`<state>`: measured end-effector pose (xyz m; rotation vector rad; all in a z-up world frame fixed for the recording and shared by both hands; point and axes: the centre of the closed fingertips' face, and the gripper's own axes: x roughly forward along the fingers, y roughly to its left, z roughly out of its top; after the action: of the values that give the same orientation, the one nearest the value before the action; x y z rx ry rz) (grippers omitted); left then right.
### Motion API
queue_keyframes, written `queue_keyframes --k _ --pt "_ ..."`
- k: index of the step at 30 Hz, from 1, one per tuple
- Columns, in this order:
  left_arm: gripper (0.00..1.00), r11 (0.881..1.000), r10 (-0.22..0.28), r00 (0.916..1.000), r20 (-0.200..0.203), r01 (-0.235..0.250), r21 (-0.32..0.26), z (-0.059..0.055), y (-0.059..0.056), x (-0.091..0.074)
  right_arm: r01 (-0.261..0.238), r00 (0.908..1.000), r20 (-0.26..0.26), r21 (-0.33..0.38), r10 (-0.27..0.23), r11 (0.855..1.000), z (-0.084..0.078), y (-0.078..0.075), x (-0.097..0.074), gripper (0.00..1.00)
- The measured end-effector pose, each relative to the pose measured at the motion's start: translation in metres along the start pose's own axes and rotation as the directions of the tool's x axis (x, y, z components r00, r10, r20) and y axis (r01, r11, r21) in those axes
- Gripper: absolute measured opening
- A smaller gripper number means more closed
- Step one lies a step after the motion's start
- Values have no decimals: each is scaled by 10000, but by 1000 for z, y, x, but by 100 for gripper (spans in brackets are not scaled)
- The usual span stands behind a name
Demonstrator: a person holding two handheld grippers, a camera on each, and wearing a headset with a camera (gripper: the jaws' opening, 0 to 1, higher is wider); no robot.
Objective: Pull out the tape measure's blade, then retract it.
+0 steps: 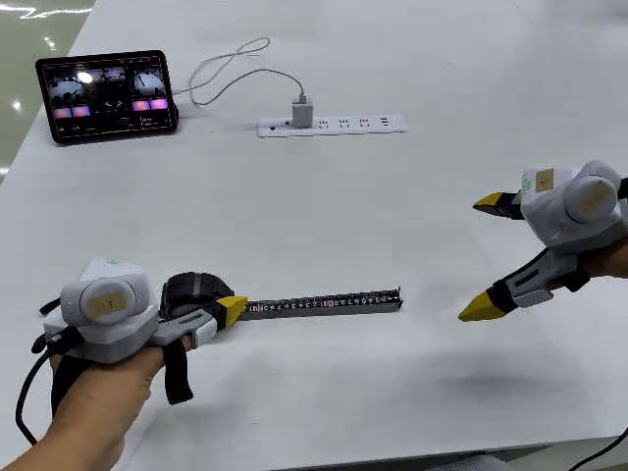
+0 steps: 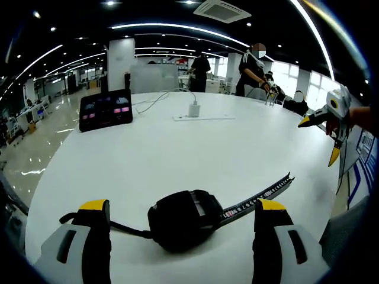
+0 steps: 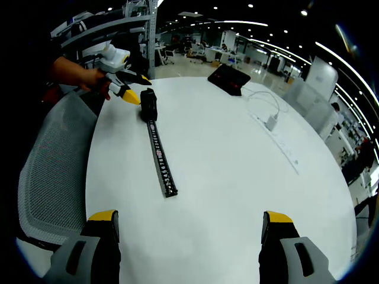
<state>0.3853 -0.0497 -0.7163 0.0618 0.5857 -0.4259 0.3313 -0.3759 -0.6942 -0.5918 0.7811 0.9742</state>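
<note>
A black tape measure (image 1: 191, 291) lies on the white table (image 1: 392, 216) at the lower left, its strap trailing toward the front edge. Its blade (image 1: 324, 303) stretches flat to the right, with the tip free. My left gripper (image 1: 224, 294) is open, one jaw on each side of the case (image 2: 183, 219) without touching it. The blade (image 2: 257, 198) passes beside the right-hand jaw. My right gripper (image 1: 482, 257) is open at the right, held off the table and apart from the blade's tip. From the right gripper (image 3: 190, 217), the blade (image 3: 160, 157) runs away toward the case (image 3: 147, 102).
A tablet (image 1: 106, 95) stands at the back left. A white power strip (image 1: 332, 125) with a charger and looped cable lies at the back middle. The table's front edge runs close below the left gripper. A grey mesh chair (image 3: 50, 171) stands beside the table.
</note>
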Motion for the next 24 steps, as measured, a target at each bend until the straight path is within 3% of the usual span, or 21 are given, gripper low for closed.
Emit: queue_keyframes --k 6,9,16,24 --pt "99 9999 100 9997 240 -99 -63 2 -5 5 -397 9991 -187 -299 392 9988 5 3 14 99" --pt "99 9982 190 9998 100 -196 571 0 -7 9 -558 9983 -198 -399 550 9976 9 4 20 99" --pt "99 9985 115 9998 159 -124 532 -1 -13 12 -904 9954 -370 -683 880 9936 16 6 34 99" --pt "99 9995 182 9984 536 -196 257 0 -12 15 -1282 9901 -684 -911 1223 9875 18 6 54 99"
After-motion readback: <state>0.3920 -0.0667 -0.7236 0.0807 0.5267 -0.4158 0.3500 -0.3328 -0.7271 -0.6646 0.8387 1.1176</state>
